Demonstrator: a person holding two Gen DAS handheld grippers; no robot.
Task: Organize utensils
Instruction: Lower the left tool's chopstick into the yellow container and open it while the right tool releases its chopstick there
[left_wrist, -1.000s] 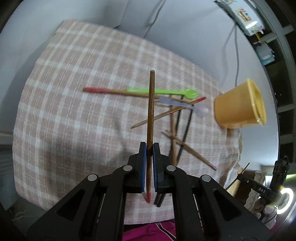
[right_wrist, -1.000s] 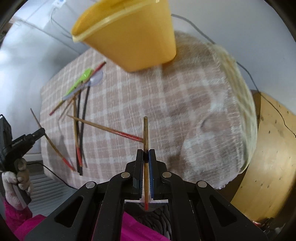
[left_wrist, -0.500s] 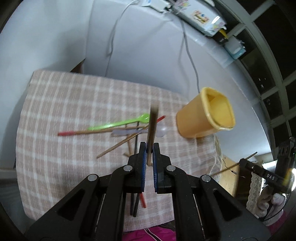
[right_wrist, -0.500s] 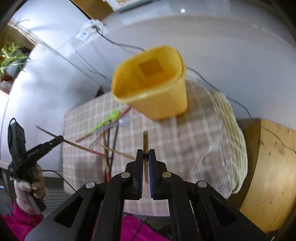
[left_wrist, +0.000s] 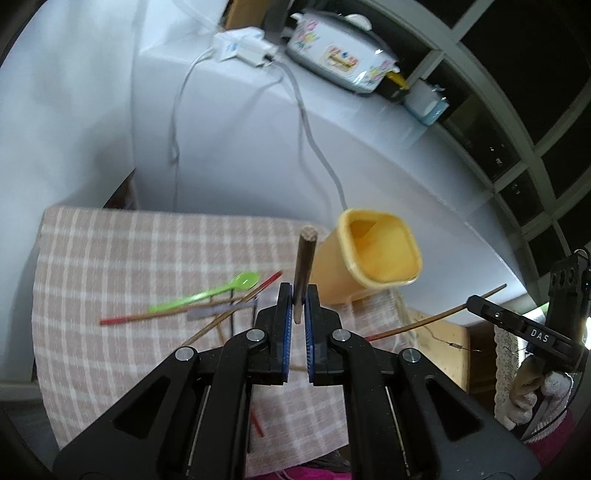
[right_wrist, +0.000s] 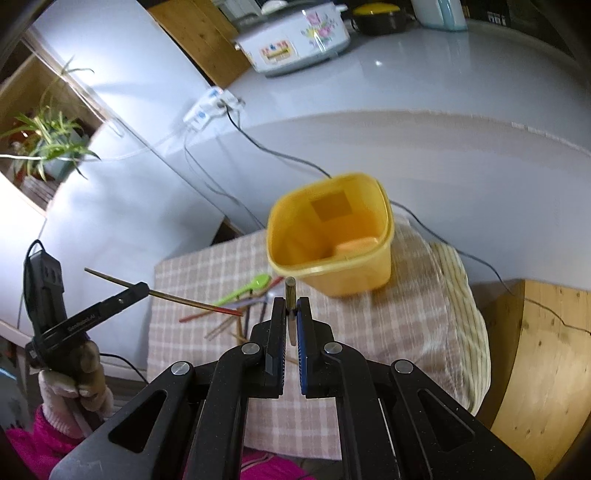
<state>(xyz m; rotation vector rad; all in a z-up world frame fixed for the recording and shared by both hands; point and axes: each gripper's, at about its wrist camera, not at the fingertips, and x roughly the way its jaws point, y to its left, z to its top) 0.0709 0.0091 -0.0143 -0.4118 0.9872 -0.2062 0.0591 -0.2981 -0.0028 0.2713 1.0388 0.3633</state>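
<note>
Judging from how things lie, the sorting has barely begun: the yellow bin shows nothing long standing in it, only a pale block at its floor whose nature I cannot make out. The left gripper is clenched on a dark wooden chopstick, and the right gripper is clenched on a second chopstick; both sticks hang in the air above the checked cloth, on the near side of the bin, neither over its mouth yet.

Left on the cloth, to the left of the bin, is a crossed heap: a green spoon, a red-tipped chopstick, a pale spoon and several more sticks, all yet to be gathered.

For room, the bin stands at the far right of the cloth, close to where it drops over the table edge. Space above the bin looks open. Each gripper shows in the other's view, well apart, so both could approach in turn.
</note>
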